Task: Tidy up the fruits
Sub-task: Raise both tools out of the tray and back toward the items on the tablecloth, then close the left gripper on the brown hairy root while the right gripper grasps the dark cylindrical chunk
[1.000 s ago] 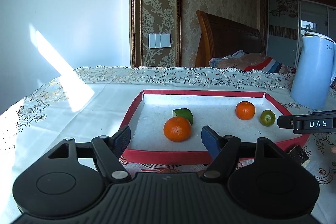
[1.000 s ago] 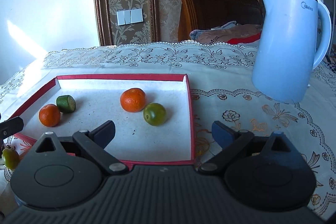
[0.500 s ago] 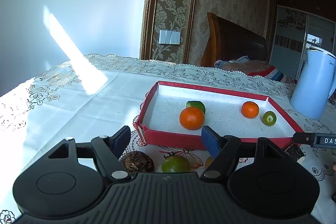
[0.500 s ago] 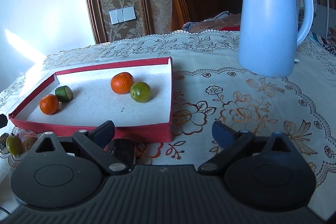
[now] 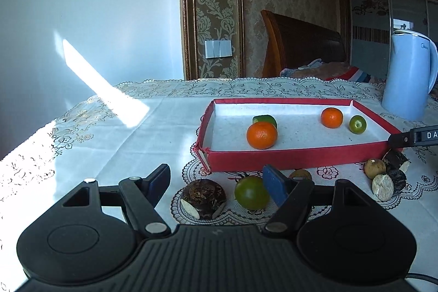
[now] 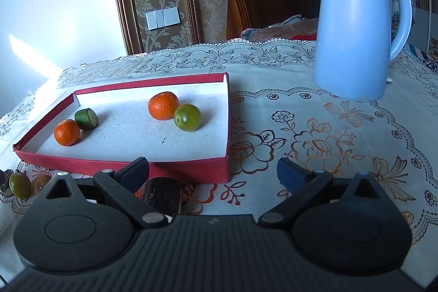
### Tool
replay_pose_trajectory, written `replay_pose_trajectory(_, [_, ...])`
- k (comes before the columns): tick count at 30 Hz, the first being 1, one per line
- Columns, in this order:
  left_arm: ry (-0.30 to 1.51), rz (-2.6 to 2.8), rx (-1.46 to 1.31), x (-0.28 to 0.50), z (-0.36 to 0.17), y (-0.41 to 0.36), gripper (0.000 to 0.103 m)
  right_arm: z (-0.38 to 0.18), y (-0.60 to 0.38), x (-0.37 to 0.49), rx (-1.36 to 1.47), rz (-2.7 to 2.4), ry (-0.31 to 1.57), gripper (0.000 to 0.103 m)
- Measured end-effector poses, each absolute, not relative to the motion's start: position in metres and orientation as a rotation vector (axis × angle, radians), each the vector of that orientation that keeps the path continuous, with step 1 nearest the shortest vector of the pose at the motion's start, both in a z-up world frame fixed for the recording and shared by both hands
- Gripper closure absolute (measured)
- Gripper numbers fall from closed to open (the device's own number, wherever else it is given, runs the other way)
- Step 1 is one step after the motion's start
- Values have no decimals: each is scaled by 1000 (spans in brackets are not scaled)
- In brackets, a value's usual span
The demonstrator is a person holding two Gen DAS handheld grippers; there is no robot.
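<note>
A red tray with a white floor holds two oranges, a cut green piece and a green fruit; the tray also shows in the right wrist view. In front of the tray lie a brown taro piece, a green fruit, a small brown fruit and dark cut chunks. My left gripper is open above the taro and green fruit. My right gripper is open and empty, with a dark chunk by its left finger.
A pale blue kettle stands on the lace tablecloth right of the tray. The right gripper's tip reaches over the tray's near right corner in the left wrist view. A wooden chair back stands behind the table.
Both grippers have pulled back from over the tray toward the table's near edge. The loose fruits and chunks in front of the tray have come into view. Both stay open.
</note>
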State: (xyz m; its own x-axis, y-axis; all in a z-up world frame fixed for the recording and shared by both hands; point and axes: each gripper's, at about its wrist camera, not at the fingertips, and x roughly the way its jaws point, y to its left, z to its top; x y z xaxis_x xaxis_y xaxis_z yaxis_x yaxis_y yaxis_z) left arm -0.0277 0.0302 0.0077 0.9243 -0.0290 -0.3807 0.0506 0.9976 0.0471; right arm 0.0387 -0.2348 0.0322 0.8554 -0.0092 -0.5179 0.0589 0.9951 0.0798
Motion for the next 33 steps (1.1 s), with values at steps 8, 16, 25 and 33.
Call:
replay_pose_trajectory(8, [441,-64,75,-27,8,36,29,31,-231,40,76,-35,550,3])
replay_pose_trajectory(16, [451,-17,144,-21,5,24,29,31,-231,38,80,-35,544,3])
replay_pose_trajectory(25, [509,-102,83,-6,5,42,29,33,-229,36,79,-8,528,3])
replay_pose_trajectory(33, [530,-136,119,-3,6,59,29,32,-228,36,81,-11,533,3])
